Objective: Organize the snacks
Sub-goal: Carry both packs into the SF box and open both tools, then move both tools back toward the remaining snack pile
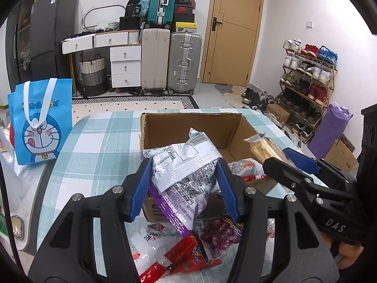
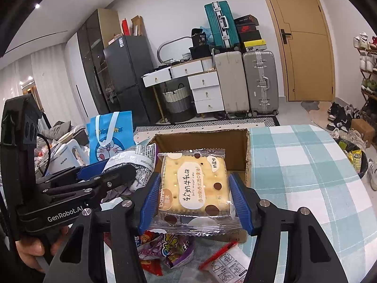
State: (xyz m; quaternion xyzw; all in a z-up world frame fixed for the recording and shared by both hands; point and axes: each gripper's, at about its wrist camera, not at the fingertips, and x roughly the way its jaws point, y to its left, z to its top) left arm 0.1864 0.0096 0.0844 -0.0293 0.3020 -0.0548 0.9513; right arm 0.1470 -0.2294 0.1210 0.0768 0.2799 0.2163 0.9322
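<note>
Two hand-held grippers are recorded, each closed on one snack.

Left gripper [image 1: 183, 184]: seen at centre frame of the left wrist view, its two blue pads are pressed against the sides of one silver-and-purple snack bag [image 1: 186, 174], held raised at the near rim of the box. The same bag is seen at left of centre in the right wrist view.

Right gripper [image 2: 196, 198]: in the right wrist view, its jaws are narrowed onto one clear-wrapped cracker packet [image 2: 195, 184], square, pale yellow, with brown dots and a white label. The packet is held at lower centre, over the near edge of the box.

One open cardboard box [image 1: 195, 127] is placed at centre on one table covered in a teal-and-white checked cloth [image 1: 103, 136]. At least one white-and-red packet [image 1: 245, 167] is seen lying inside it.

Loose snacks on the cloth at the bottom of the left wrist view: one red bag [image 1: 188, 257], one purple grape-printed bag [image 1: 219, 233], one white bag [image 1: 146, 247]; further packets are partly hidden.

One blue cartoon-cat tote bag [image 1: 42, 122] stands at far left.

Background, upper centre: three suitcases are counted, one teal [image 1: 161, 0], one beige [image 1: 154, 59], one silver [image 1: 185, 61]. One shoe rack [image 1: 306, 82] stands at right.
</note>
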